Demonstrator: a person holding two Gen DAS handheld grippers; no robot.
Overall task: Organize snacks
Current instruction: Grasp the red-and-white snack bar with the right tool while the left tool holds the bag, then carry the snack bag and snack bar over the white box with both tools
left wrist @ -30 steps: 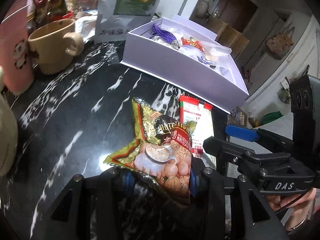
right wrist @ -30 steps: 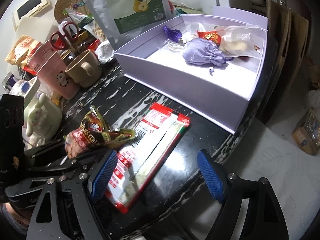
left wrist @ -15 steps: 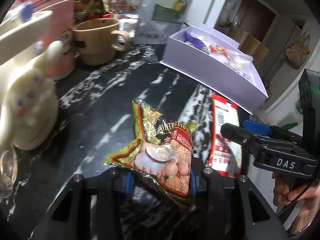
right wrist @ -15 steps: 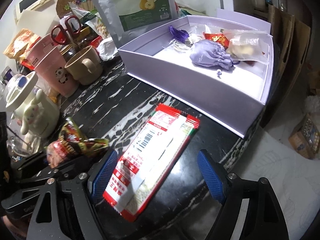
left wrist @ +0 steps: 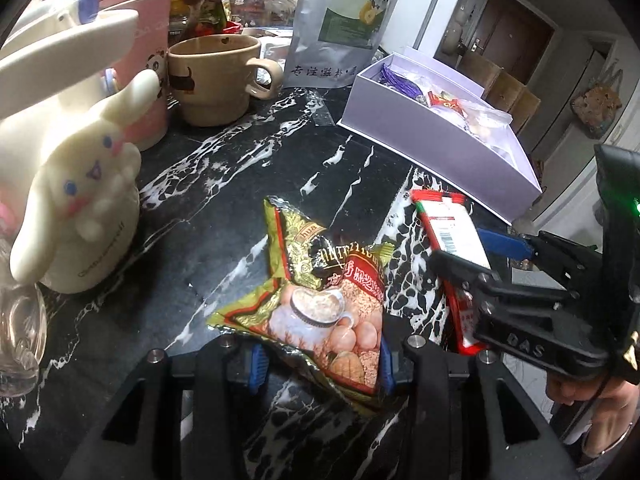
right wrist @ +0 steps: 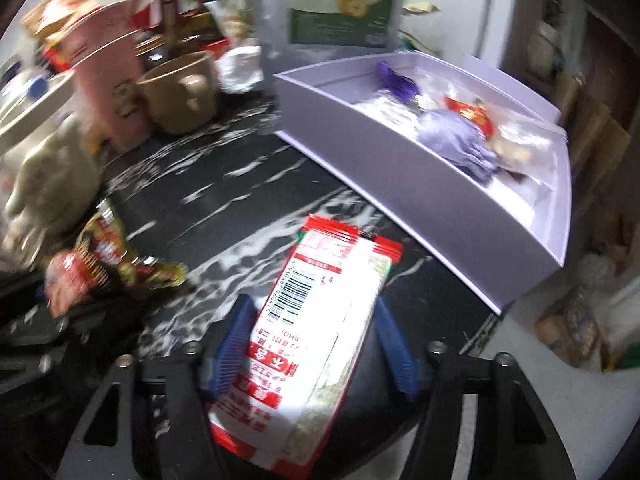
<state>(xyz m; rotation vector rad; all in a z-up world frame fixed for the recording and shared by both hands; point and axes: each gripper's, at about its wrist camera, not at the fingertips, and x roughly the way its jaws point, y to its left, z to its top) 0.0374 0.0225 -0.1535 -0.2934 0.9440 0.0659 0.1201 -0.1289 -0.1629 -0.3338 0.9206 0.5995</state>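
The left gripper (left wrist: 318,362) is clamped on a crinkly cereal sachet (left wrist: 320,300); the right gripper (right wrist: 314,346) has just been closing around the red-and-white packet (right wrist: 316,344) near the desk's edge, beside the lilac box (right wrist: 440,208). Both are light, soft and slippery; pinch mid-body

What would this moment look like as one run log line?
left gripper: shut on cereal sachet | right gripper: closing around red-white packet | lavender box: open
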